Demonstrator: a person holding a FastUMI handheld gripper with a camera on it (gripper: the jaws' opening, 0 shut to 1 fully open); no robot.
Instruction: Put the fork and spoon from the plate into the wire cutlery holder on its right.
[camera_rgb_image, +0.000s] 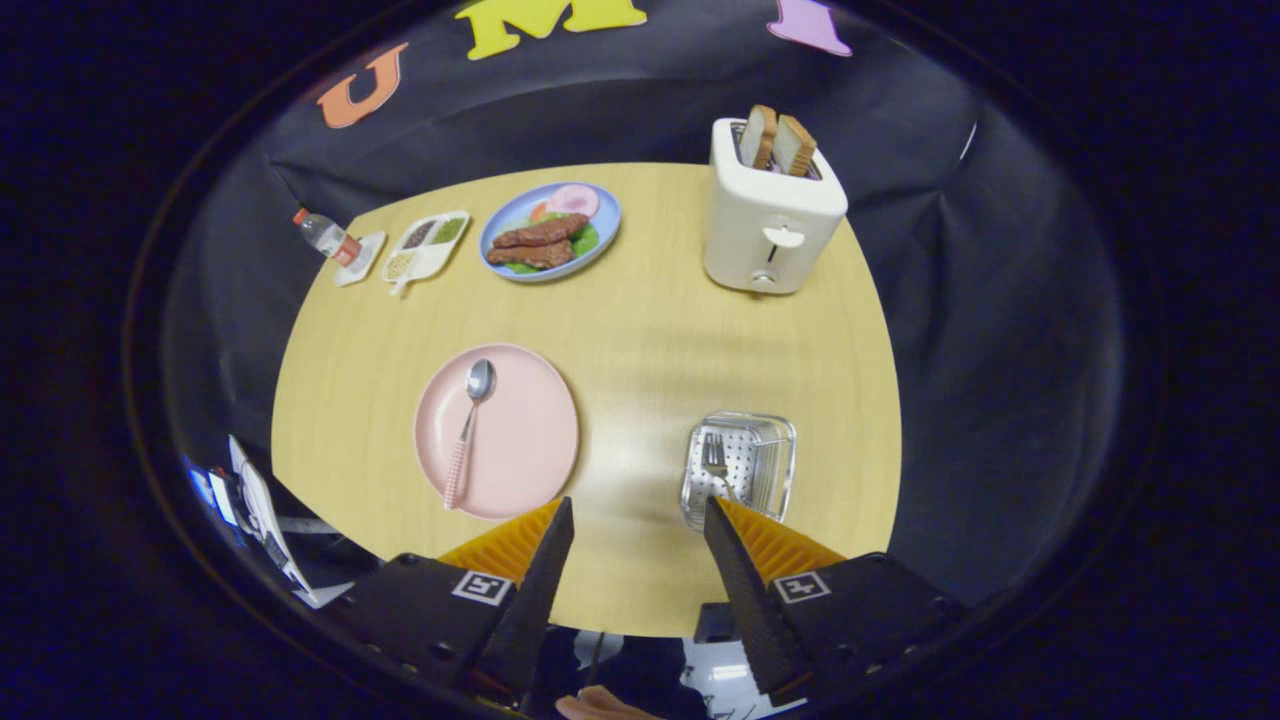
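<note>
Spoon (470, 425) first: it lies on the pink plate (520, 440), bowl pointing away from the tool and its checked handle running back toward the plate's near rim. That plate sits on the pale wooden counter (640, 330), just ahead of the left finger. Far off at the counter's back left corner a small bottle (325, 236) lies on a white square coaster (362, 258), with a divided white tray (428, 245) of seeds and greens beside it. Next along, a blue plate (550, 240) carries meat strips, lettuce and a slice of ham. The tool (638, 520) hangs above the counter's near edge with its fingers spread wide and nothing between them. To the right, just ahead of the right finger, stands the wire cutlery holder (742, 468), and the fork (716, 462) is already inside it, tines toward the far side. Beyond the holder, well apart, a white toaster (772, 215) holds two slices of toast (778, 140).
</note>
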